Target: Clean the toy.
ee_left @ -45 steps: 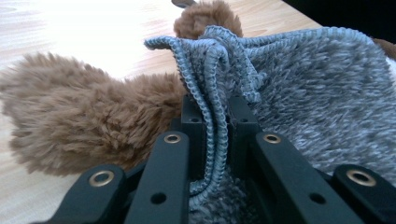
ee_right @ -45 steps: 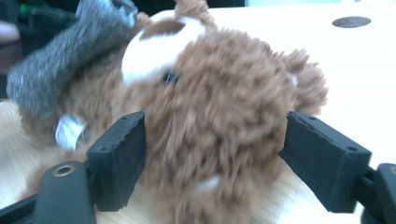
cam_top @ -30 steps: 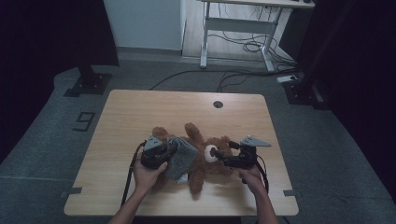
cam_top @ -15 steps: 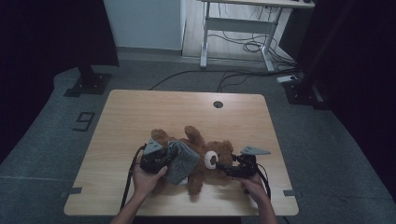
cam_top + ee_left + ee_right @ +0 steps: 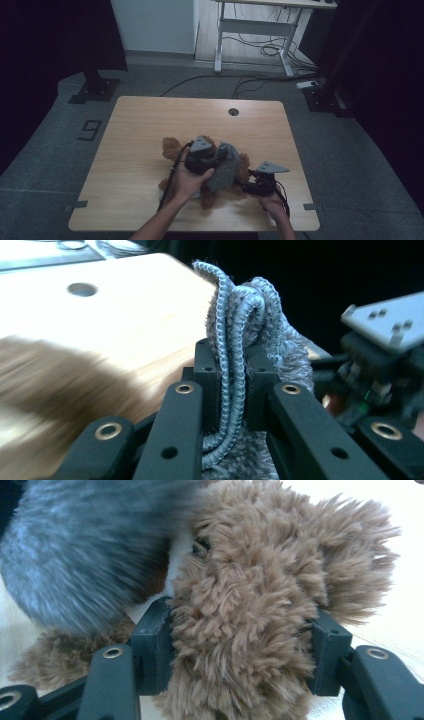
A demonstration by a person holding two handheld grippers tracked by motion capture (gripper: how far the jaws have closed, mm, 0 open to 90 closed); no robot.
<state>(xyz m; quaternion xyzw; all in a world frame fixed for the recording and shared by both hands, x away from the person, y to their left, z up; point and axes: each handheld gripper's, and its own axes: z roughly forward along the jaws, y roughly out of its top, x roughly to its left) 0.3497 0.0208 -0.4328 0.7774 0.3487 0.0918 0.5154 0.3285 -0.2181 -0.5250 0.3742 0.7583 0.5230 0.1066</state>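
We are pinching the grey knit garment [image 5: 235, 340] in the left gripper [image 5: 232, 375] above the counter [image 5: 150, 130] while the right gripper [image 5: 240, 645], jaws just closing, is squeezing the brown teddy bear's [image 5: 260, 580] head.

Left gripper [image 5: 212, 161], clamped on the ribbed hem of the grey knit garment [image 5: 225, 170], has shifted right across the table and risen, dragging the garment up over the brown teddy bear [image 5: 172, 147]. Right gripper [image 5: 248, 188] has been closing its jaws; the bear's head [image 5: 250, 615] now sits pressed between its pads.
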